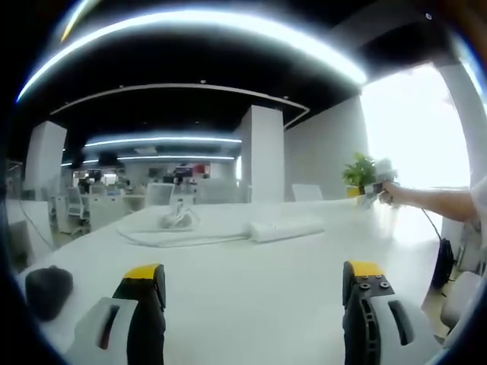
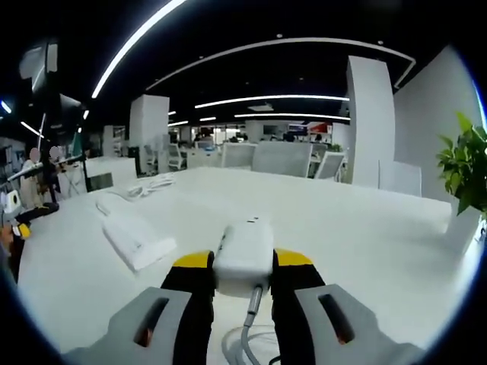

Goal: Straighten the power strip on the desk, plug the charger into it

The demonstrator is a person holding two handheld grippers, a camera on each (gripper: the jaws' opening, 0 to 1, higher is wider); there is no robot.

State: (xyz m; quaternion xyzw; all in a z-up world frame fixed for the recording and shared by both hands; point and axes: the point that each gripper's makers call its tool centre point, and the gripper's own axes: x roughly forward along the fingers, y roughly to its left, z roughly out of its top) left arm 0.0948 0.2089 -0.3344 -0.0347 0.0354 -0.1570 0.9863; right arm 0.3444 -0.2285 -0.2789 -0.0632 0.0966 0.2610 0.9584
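Left gripper [image 1: 255, 285]: your jaws are spread wide at the bottom of the left gripper view, nothing between them, above the white desk [image 1: 251, 304].
Right gripper [image 2: 242, 262]: you pinch the white charger [image 2: 245, 255] at lower centre of the right gripper view; its cable [image 2: 249, 319] hangs toward you.
Power strip [image 2: 135, 237]: lying on the desk at left of centre, apart from the charger; mid-frame in the left gripper view.
Black mouse [image 1: 49, 289]: lower left of the left gripper view.
Plant [image 2: 466, 171]: right edge.
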